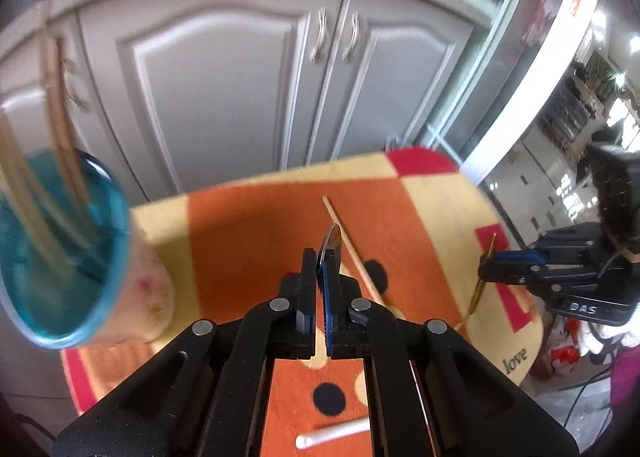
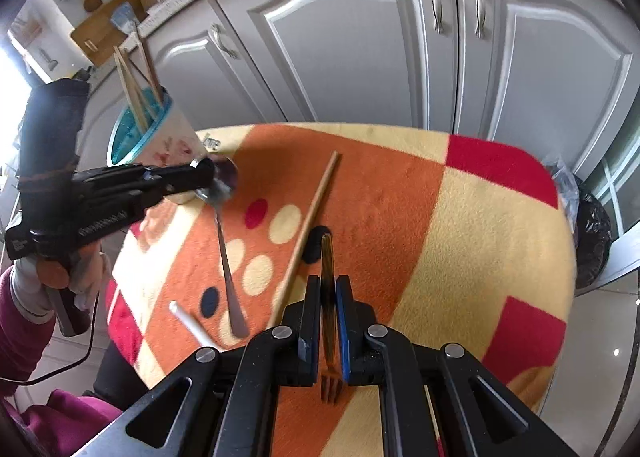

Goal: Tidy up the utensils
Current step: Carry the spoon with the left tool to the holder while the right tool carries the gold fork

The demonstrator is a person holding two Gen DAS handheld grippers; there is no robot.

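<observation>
My left gripper (image 1: 320,257) is shut on the bowl of a metal spoon (image 1: 333,245). From the right wrist view, that left gripper (image 2: 214,177) pinches the spoon (image 2: 226,265) by its bowl, and the handle slants down over the cloth. My right gripper (image 2: 328,285) is shut on a bronze fork (image 2: 327,257) with its tines toward the camera. The left wrist view has the right gripper (image 1: 486,271) and fork (image 1: 478,293) at the table's right edge. A blue-rimmed cup (image 2: 136,133) holding chopsticks stands just behind the left gripper. One loose chopstick (image 2: 308,233) lies on the cloth between the grippers.
A white stick (image 2: 192,323) lies near the table's front edge. The round table wears an orange, cream and red cloth (image 2: 460,217). Grey cabinet doors (image 2: 360,57) stand close behind it. A black bin bag (image 2: 592,225) sits at the right. A person's sleeve (image 2: 24,329) is at the left.
</observation>
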